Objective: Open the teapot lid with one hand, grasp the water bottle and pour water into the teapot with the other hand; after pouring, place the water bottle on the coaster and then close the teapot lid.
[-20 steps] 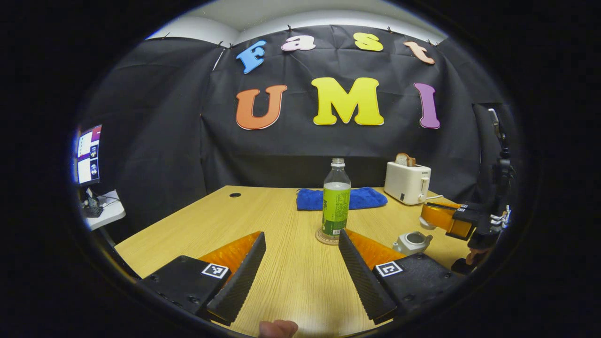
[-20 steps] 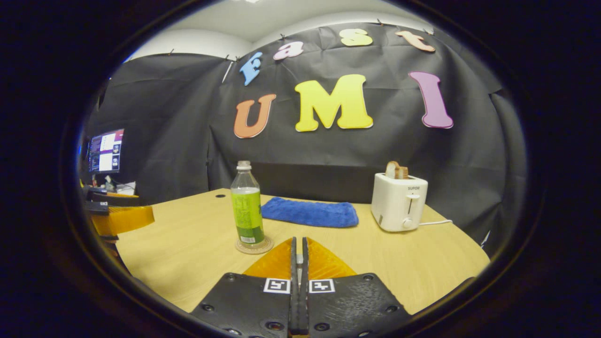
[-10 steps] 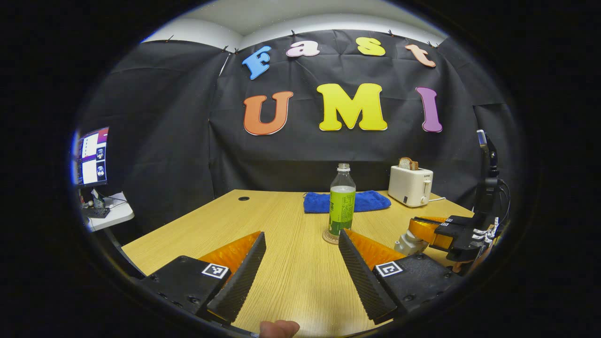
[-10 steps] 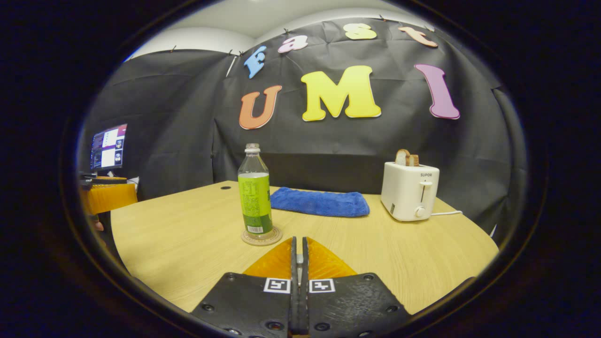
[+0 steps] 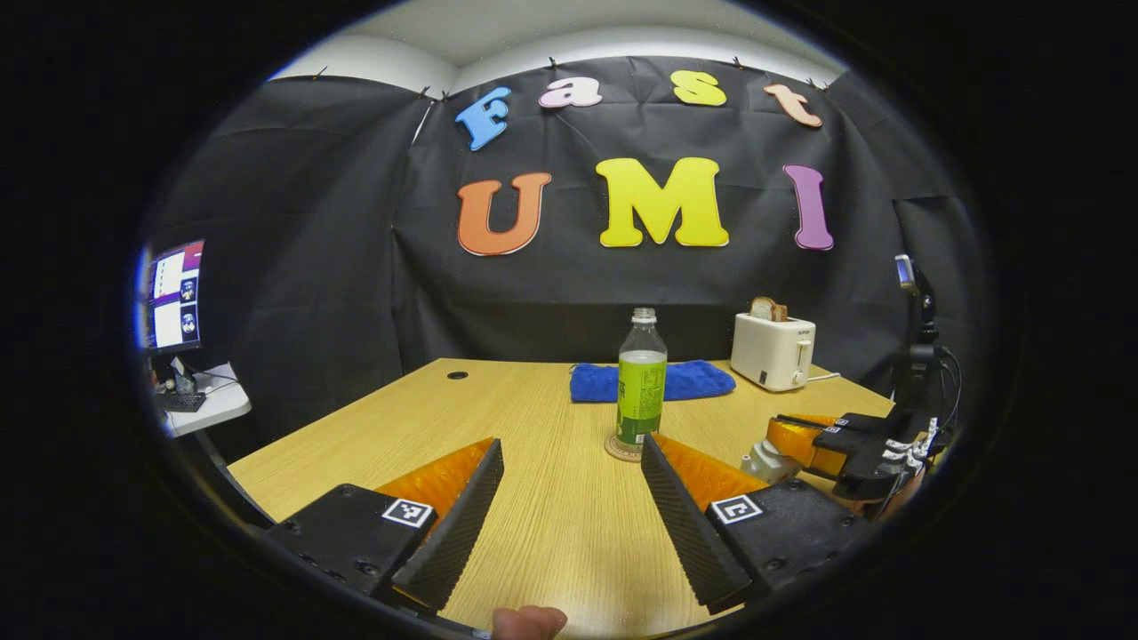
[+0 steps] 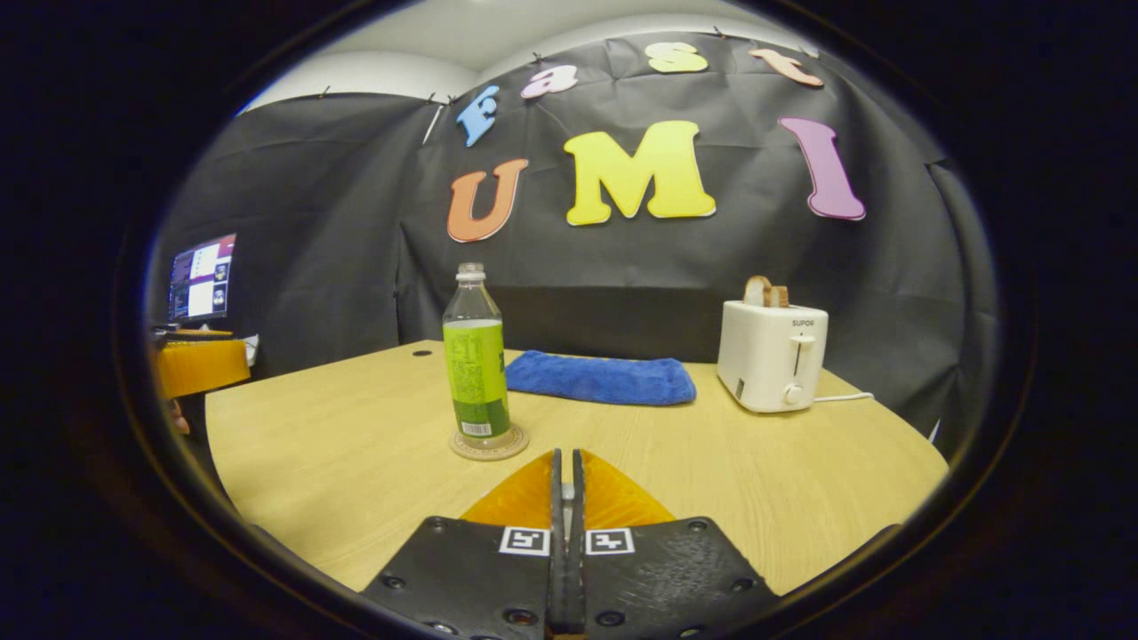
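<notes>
A: Tongs?
B: left gripper (image 5: 569, 516) spread wide, holding nothing. right gripper (image 6: 566, 498) clenched — a small pale piece sits between its fingers.
A: Bottle?
B: water bottle (image 6: 477, 360) upright on coaster (image 6: 488, 443) — teapot (image 5: 772, 460) right of it.

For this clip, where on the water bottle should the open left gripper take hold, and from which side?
Best guess: grip the water bottle across its straight labelled body, below the tapering shoulder, coming in level from the near side. It stands upright on the coaster, straight ahead of the left gripper, whose jaws are spread wider than the body. The towel lies behind it.
</notes>
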